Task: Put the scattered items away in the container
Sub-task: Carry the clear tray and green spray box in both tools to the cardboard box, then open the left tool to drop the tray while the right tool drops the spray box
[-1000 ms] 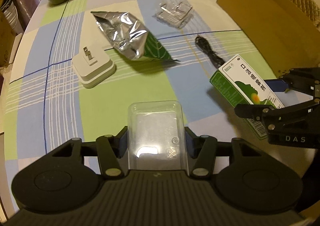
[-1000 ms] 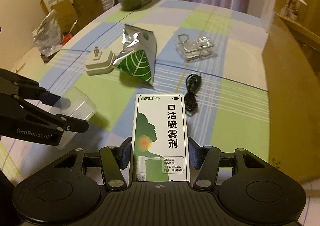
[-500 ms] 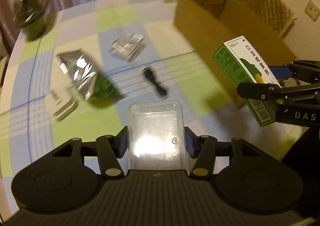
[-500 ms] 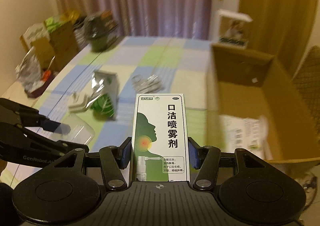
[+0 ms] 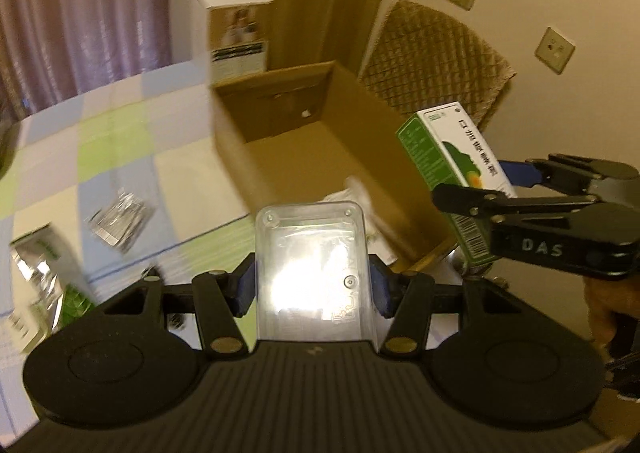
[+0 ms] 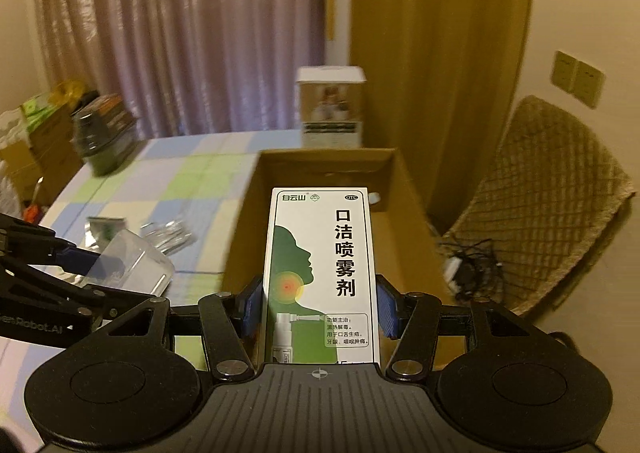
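Now we carry 2 items together to save a trip: left gripper (image 5: pixel 312 289) clamps the clear case (image 5: pixel 312 261), right gripper (image 6: pixel 318 311) the spray box (image 6: pixel 322 273), both lower-centre, probably nearing the cardboard box (image 5: pixel 320 141).

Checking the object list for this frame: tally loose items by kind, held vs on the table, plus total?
Held:
clear plastic case, left gripper: 1
green-and-white spray box, right gripper: 1
On the table:
silver foil packet bundle: 1
silver-and-green pouch: 1
Total: 4
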`<state>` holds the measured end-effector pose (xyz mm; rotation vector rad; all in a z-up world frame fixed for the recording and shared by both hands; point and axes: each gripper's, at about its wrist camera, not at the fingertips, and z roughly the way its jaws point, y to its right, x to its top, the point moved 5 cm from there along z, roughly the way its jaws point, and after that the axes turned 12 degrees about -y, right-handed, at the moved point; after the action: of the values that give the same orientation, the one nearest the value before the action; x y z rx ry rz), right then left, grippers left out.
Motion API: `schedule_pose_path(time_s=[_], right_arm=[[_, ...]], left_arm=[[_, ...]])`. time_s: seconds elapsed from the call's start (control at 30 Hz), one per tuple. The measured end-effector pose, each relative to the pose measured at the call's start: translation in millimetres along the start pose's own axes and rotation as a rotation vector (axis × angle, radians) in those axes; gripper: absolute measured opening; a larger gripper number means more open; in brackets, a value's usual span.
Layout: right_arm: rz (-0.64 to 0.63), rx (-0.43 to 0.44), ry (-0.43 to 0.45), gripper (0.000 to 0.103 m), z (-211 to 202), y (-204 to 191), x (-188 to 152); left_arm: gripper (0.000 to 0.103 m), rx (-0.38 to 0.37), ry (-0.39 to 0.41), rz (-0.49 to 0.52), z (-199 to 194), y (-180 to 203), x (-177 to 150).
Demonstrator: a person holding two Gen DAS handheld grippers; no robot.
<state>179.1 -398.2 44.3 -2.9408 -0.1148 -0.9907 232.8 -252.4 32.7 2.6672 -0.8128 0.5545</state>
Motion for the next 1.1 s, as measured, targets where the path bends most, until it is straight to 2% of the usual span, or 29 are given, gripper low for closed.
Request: schedule_pose_path(time_s=[0.17,0.37,0.7,1.1], right_arm=[[0.032,-0.005,-0.009,0.058,5.5,26.8,2.3],[0.05,-0.002,-0.013,0.058,11.0,43.7,0.6],[0.068,-0.011,-0.026,0.058,25.6,61.0,2.9],[0.068,-0.005,-0.042,0.058,36.9,57.8,2.9]], left_arm=[[0.051,-0.018,0.003,0.021,14.8,23.0,26.9],[0.051,-0.026,-0.012,0.036,35.7,38.1,42.7],[0.051,-0.027,-0.039,0.044,60.9,42.8,47.5],[0.051,-0.028,-0.048,0.039,72.8,38.9,51.0]])
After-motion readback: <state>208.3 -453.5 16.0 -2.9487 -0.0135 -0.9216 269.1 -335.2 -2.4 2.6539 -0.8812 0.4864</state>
